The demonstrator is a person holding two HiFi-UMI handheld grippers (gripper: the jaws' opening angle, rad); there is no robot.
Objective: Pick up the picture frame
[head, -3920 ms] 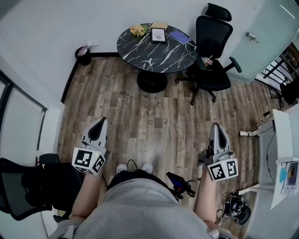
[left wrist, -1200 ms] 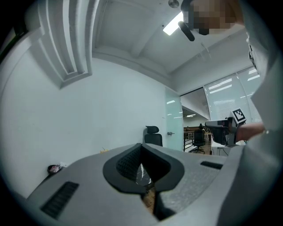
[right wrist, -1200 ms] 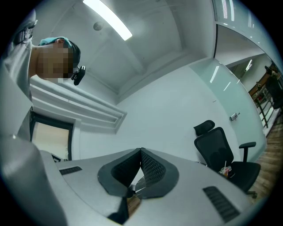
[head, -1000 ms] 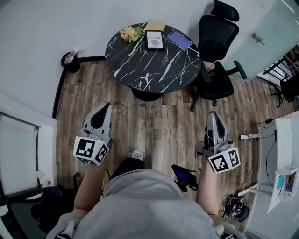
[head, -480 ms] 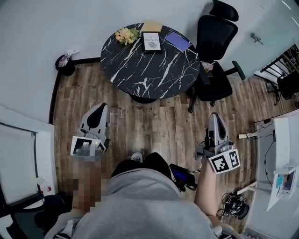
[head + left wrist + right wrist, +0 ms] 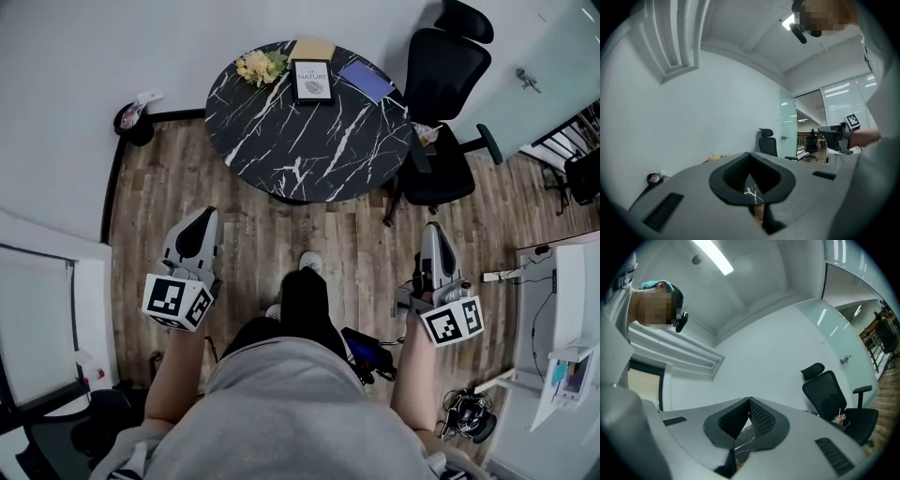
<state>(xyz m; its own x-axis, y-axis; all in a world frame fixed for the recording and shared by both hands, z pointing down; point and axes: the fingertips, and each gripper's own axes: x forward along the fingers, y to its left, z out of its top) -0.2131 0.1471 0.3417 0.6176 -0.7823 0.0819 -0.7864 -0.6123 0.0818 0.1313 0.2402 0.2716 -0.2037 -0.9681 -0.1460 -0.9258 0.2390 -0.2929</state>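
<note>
The picture frame (image 6: 312, 82), white with a dark border, stands at the far side of the round black marble table (image 6: 309, 131). Both grippers are held level over the wooden floor, short of the table's near edge. My left gripper (image 6: 202, 216) is shut with nothing in it; in the left gripper view its pads (image 6: 749, 155) meet at the tips. My right gripper (image 6: 433, 229) is also shut and empty, its fingertips (image 6: 750, 401) touching. A sliver of marble table (image 6: 742, 440) shows below them. The frame itself is hidden in both gripper views.
Yellow flowers (image 6: 254, 66), a tan board (image 6: 313, 49) and a purple notebook (image 6: 366, 81) share the table. A black office chair (image 6: 448, 66) stands right of it, with a cup on its seat. A small bin (image 6: 131, 119) sits by the wall at left.
The person has walked toward the table, which now lies nearer and larger. One foot has stepped forward between the grippers. Both grippers stay shut and advance with the body.
</note>
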